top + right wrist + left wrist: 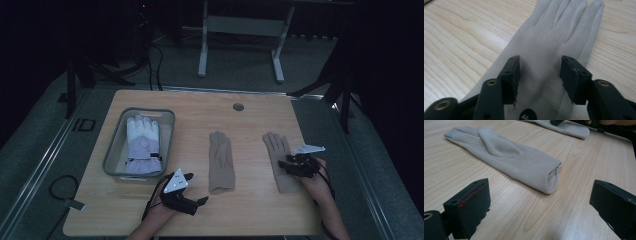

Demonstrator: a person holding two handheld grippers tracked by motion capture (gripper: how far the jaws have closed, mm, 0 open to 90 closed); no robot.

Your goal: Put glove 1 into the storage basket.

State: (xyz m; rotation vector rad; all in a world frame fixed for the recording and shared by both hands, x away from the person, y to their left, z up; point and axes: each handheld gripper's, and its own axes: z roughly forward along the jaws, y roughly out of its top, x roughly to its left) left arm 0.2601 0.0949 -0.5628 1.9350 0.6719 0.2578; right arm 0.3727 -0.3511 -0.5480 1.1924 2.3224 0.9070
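Two beige gloves lie flat on the wooden table [250, 215]. The middle glove [221, 162] [524, 162] has its cuff toward me. My left gripper [200, 201] [539, 205] rests low just before that cuff, jaws wide open, with nothing between them. The right-hand glove [276, 145] [554, 32] lies fingers away from me. My right gripper [285, 165] [539, 68] hovers over its palm, jaws partly apart and straddling the flat fabric without pinching it. In the left gripper view the right-hand glove [571, 128] lies at the far top edge.
A grey bin [114, 150] at the table's left holds a white and lilac winter glove [142, 142]. A round cable port [238, 107] sits near the far edge. A desk frame [240, 30] stands on the floor beyond.
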